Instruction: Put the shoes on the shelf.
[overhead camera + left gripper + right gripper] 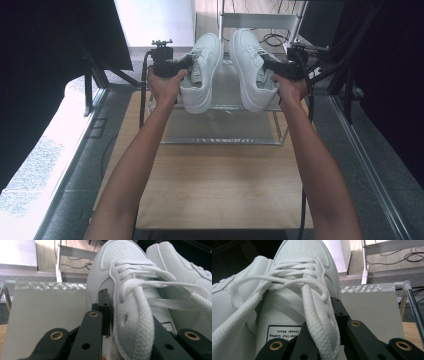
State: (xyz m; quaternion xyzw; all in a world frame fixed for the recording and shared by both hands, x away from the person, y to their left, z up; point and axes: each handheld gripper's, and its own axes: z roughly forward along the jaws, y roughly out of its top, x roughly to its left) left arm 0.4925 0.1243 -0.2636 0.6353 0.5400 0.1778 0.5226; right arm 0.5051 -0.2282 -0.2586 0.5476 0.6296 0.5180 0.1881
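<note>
Two white lace-up sneakers are held up side by side, toes pointing away, above a frosted shelf [225,127]. My left gripper [187,63] is shut on the left sneaker [204,55], its jaws pinching the side wall by the lace eyelets. In the left gripper view the gripper [125,323] clamps that sneaker [125,272], with the other sneaker [180,262] to its right. My right gripper [269,65] is shut the same way on the right sneaker [246,55]. In the right gripper view the gripper [322,322] grips that sneaker [294,300], whose tongue label shows, with the left sneaker [232,295] beside it.
The shelf has a metal frame and stands at the far end of a wooden table [220,185]. Its panel shows under the shoes [50,312] [372,305]. A white table frame [260,21] and floor cables lie beyond. Dark curtains flank both sides.
</note>
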